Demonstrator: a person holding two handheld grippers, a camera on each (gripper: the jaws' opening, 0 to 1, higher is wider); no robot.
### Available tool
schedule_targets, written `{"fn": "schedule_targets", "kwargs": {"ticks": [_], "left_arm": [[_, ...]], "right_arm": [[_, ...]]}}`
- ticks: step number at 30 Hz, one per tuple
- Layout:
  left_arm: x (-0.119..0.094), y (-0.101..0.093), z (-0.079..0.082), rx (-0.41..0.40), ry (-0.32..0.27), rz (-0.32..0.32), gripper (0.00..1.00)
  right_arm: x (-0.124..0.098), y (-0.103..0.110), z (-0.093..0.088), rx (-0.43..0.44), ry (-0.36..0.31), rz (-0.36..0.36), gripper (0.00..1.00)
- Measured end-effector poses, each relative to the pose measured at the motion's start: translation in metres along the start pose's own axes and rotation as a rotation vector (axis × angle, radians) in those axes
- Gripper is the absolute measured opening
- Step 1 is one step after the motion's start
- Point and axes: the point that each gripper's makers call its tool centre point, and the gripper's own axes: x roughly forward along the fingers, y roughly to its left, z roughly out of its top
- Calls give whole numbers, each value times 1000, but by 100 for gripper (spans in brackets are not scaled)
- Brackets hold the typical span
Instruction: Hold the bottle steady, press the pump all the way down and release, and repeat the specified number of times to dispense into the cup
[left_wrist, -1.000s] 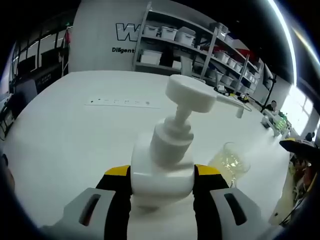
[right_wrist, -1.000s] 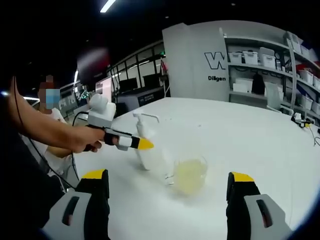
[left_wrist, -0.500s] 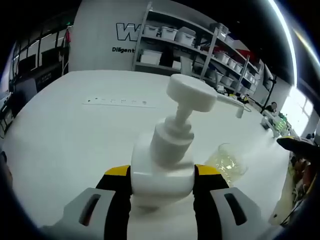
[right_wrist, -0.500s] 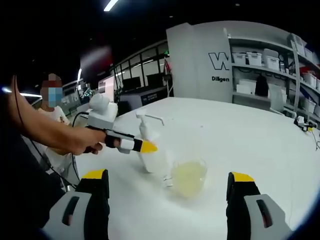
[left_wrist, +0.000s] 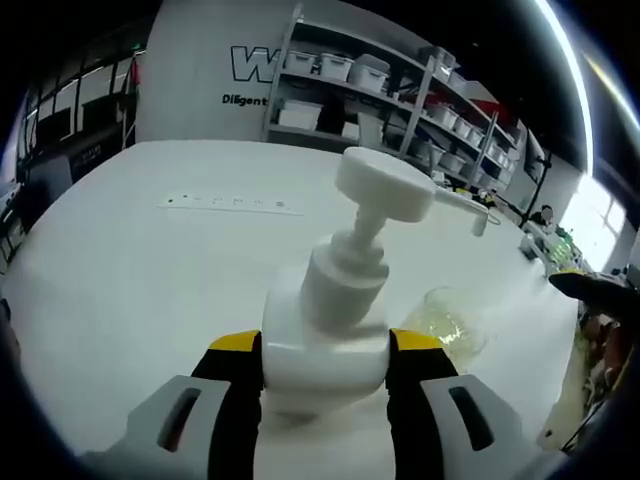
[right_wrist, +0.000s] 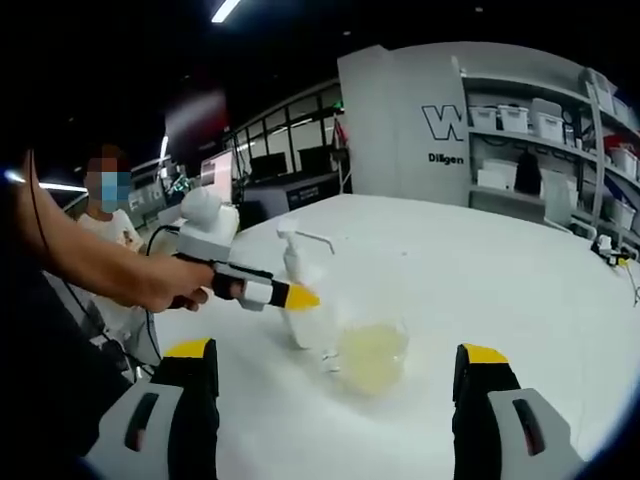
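Observation:
My left gripper (left_wrist: 325, 342) is shut on the body of a white pump bottle (left_wrist: 325, 300), one yellow-tipped jaw on each side. The pump head (left_wrist: 385, 185) stands raised, its nozzle reaching right over a clear cup (left_wrist: 445, 322) of yellowish liquid. In the right gripper view the bottle (right_wrist: 303, 305) stands upright on the white table, with the cup (right_wrist: 372, 350) just right of it. A hand holds the left gripper (right_wrist: 250, 292) against the bottle there. My right gripper (right_wrist: 337, 354) is open, its jaws wide apart, short of the cup. Its dark tip (left_wrist: 590, 290) shows at the right edge.
A white table (left_wrist: 130, 270) spreads all round. A thin white strip (left_wrist: 225, 203) lies on it beyond the bottle. Shelves with white bins (left_wrist: 340, 85) line the far wall. A person's arm (right_wrist: 90, 260) crosses the left of the right gripper view.
The right gripper view has drifted a little, so bottle and cup sit slightly further left. The left gripper's hold on the bottle is unchanged and the pump head stays raised.

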Motion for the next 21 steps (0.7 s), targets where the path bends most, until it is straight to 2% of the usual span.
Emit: {"fn": "schedule_targets", "kwargs": {"ticks": [21], "left_arm": [[5,-13,-2,-14,-7,-3,47]], "right_arm": [[-3,-5,3,-23,0,24,98]]}}
